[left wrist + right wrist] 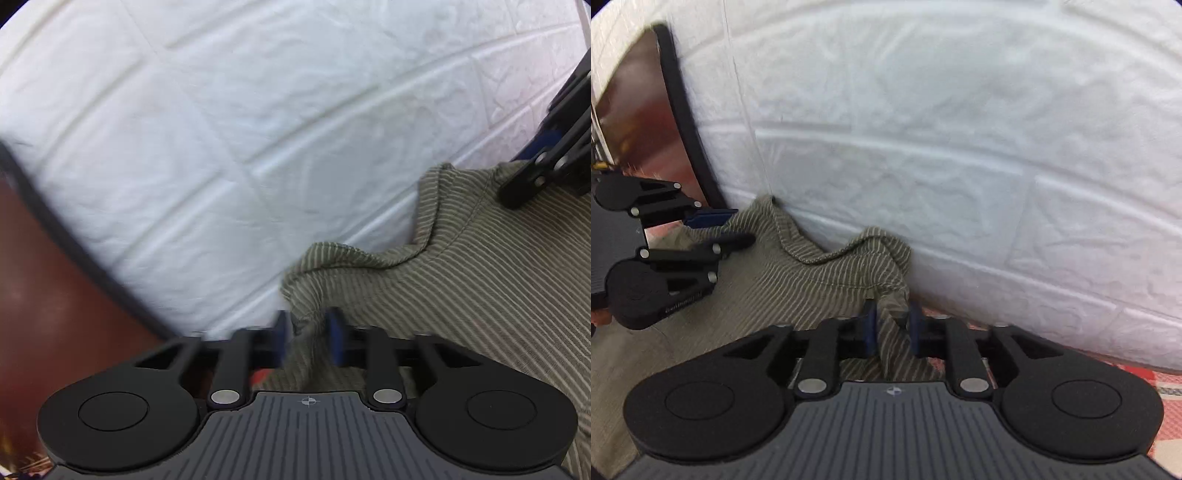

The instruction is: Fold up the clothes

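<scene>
On my right wrist feed I can see raised lettering along the outer body of the left gripper (pixel 718 230), but it is too soft and angled for me to read; the only other mark is a small crosshair symbol on the grey ribbed deck of each tool. I see no containers anywhere. My left gripper (pixel 309 334) has its blue pads squeezed together on a bunched fold of the striped olive shirt (pixel 480 280), and my right gripper (pixel 892 326) is pinched on another fold of the same shirt (pixel 820 273) in the same way. The shirt lies spread between the two tools, its upper edge rumpled up against the white brick-pattern wall panel (pixel 960 147), and it runs out of frame at the bottom of both feeds, so I cannot tell its full shape. A red-patterned tablecloth (pixel 1145 384) peeks out beside it. A dark-edged brown panel (pixel 55 295) at the left is blurred, and I cannot make out what it is.
</scene>
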Demonstrator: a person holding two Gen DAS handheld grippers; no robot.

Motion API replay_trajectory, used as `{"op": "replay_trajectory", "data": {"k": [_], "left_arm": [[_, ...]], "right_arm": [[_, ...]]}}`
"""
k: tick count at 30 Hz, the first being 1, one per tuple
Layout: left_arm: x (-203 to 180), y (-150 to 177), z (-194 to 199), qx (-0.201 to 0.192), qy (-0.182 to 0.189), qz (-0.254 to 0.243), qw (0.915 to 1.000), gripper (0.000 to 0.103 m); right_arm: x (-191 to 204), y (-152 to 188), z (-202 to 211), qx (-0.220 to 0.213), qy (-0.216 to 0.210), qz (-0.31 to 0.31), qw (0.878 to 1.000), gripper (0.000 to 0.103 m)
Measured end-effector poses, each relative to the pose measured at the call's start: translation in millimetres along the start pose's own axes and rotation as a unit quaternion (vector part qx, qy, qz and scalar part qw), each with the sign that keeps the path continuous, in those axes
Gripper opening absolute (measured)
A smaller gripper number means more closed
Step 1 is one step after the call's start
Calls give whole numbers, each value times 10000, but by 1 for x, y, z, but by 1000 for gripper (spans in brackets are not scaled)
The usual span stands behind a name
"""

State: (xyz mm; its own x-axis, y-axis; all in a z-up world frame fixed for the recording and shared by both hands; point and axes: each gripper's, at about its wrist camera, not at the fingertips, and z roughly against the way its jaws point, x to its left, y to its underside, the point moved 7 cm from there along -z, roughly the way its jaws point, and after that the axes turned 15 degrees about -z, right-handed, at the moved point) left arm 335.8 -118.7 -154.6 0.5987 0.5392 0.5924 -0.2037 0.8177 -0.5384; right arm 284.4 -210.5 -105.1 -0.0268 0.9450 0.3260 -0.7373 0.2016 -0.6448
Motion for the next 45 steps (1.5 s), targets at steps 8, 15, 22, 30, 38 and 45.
{"op": "replay_trajectory", "data": {"k": [8,15,22,30,38,45], "left_arm": [[94,50,49,215,-105,1072,9939,58],[57,94,41,727,393,831,9931,58],[41,92,34,709,564,833,9924,43],[21,91,41,622,247,394,9970,0],[27,99,31,839,-299,240,9957,0],[45,106,28,1078,-672,450,9909,0]], "right_arm": [[-61,-2,92,27,-478,-838,9953,52],[-76,29,90,352,-340,-776,9958,54],[-85,58,80,653,-208,-667,9954,55],[-65,63,59,736,-103,-426,9963,8],[-92,43,62,406,833,-646,9936,2],[-85,46,58,360,1069,-569,9920,14]]}}
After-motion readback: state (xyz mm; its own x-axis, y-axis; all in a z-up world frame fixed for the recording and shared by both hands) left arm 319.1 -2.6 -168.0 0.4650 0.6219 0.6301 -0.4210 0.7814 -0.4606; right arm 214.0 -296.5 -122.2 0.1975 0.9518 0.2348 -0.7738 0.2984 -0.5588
